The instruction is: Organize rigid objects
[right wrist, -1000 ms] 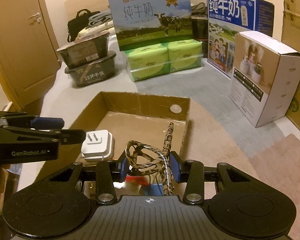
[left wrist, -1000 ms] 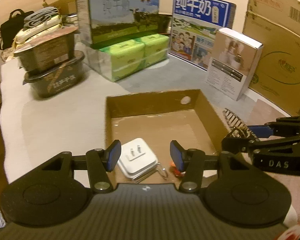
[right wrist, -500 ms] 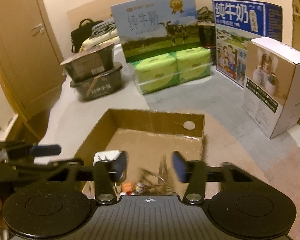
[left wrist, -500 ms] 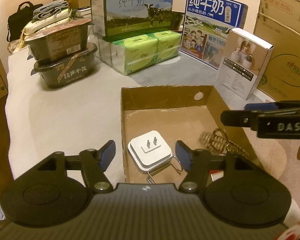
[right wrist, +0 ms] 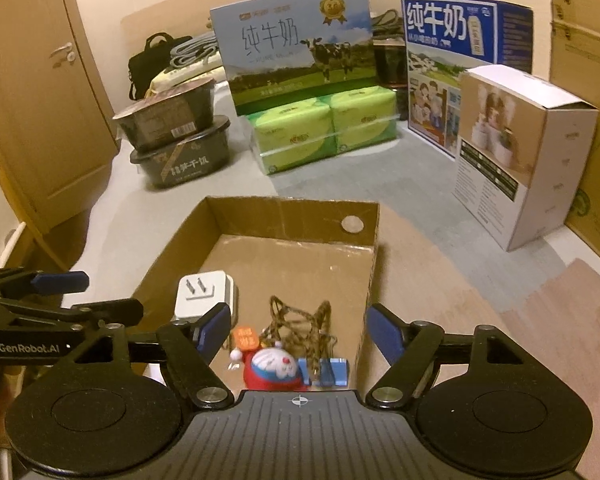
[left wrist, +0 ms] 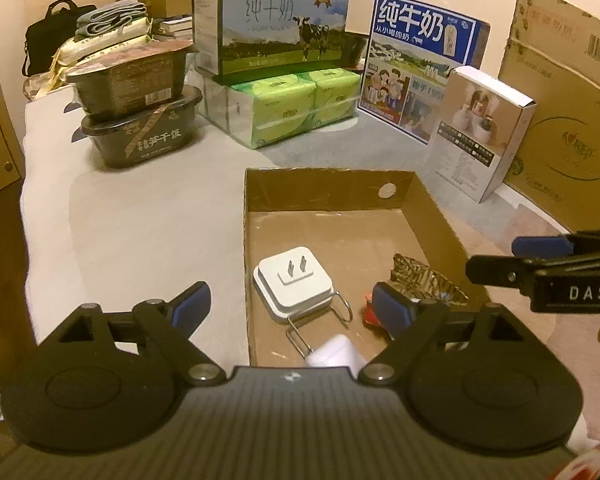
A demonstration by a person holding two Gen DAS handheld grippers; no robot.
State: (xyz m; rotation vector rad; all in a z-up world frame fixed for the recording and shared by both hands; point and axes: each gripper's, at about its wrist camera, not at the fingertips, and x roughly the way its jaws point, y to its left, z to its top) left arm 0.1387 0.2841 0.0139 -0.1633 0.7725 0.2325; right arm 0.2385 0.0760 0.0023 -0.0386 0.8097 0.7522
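Surface is a bed (left wrist: 140, 220) w/ pale grey-white cover. Open cardboard tray (left wrist: 432, 216) sits near the front edge. Two stacked dark meal tubs (left wrist: 140, 136) toward the left side. Wrapped green tissue packs (left wrist: 296, 108) at mid-back. Blue milk carton (left wrist: 420, 68) and white product box (left wrist: 480, 132) stand toward the right side.

Home room: wooden door (right wrist: 40, 92), stacked milk cartons (right wrist: 300, 44), tissue packs (right wrist: 324, 128).

Your cardboard tray (right wrist: 260, 216) holds a white plug adapter (right wrist: 204, 294) prongs-up at its left wall, patterned hair clip (right wrist: 300, 320) mid-floor, red Doraemon charm (right wrist: 274, 368) nearest.
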